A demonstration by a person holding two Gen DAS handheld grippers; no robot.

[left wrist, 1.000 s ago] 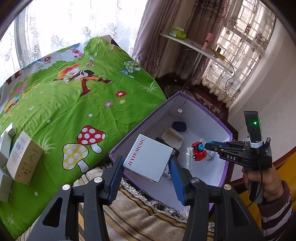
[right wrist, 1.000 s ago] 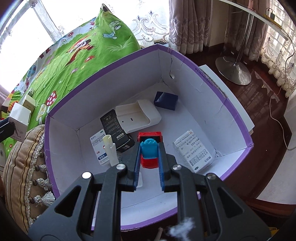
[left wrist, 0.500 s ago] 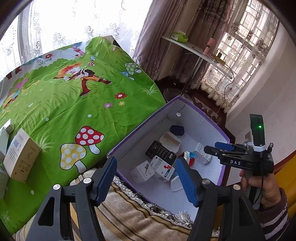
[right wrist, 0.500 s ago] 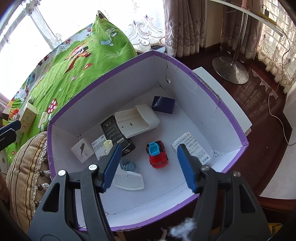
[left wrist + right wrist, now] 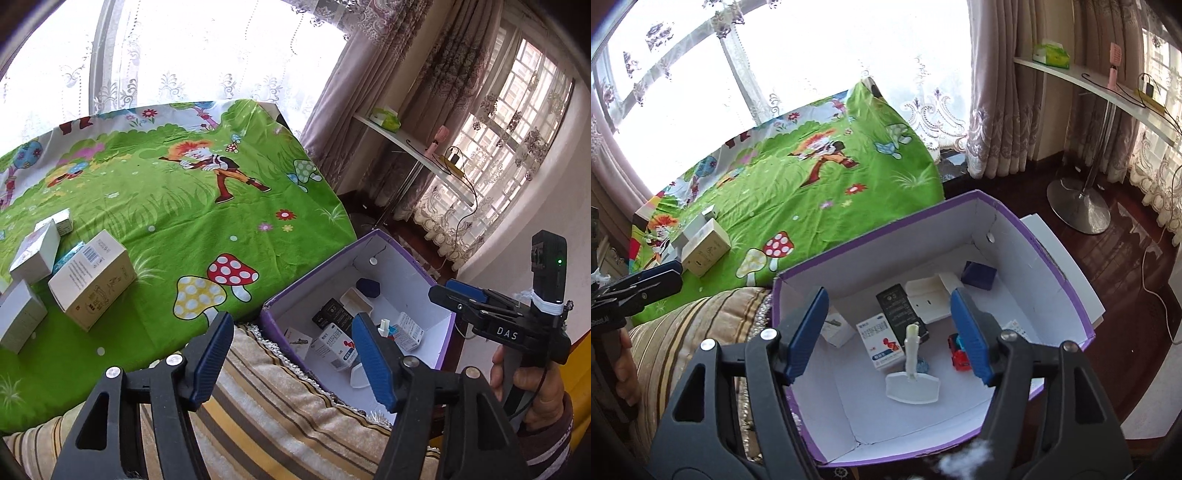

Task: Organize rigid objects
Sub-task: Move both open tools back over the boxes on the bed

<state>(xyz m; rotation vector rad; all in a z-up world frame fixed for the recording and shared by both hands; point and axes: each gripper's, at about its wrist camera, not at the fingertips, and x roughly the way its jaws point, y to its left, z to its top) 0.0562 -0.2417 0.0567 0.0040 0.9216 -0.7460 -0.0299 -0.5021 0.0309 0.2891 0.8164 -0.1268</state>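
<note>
The purple box [image 5: 905, 251] stands open beside the bed, also in the left wrist view [image 5: 402, 280]. Inside lie a red toy car [image 5: 958, 356], a white medicine carton [image 5: 881, 341], a black carton [image 5: 899, 308], a white dish [image 5: 929, 299], a dark blue box [image 5: 979, 275], a white brush [image 5: 912, 384] and a small white box [image 5: 834, 326]. My right gripper [image 5: 889, 299] hovers above the box, jaws opening, nothing between them. My left gripper [image 5: 291, 332] is open and empty over the cushion at the box's near corner.
Several cartons remain on the green cartoon bedsheet [image 5: 184, 221]: a beige one [image 5: 92, 280] and white ones [image 5: 35, 251]. A striped cushion [image 5: 295, 417] lies between bed and box. A metal stand base [image 5: 1078, 206] is on the dark floor behind.
The left gripper let go of the white flat box and drew back toward the bed. The right gripper released the red toy car into the box, opened and rose.
</note>
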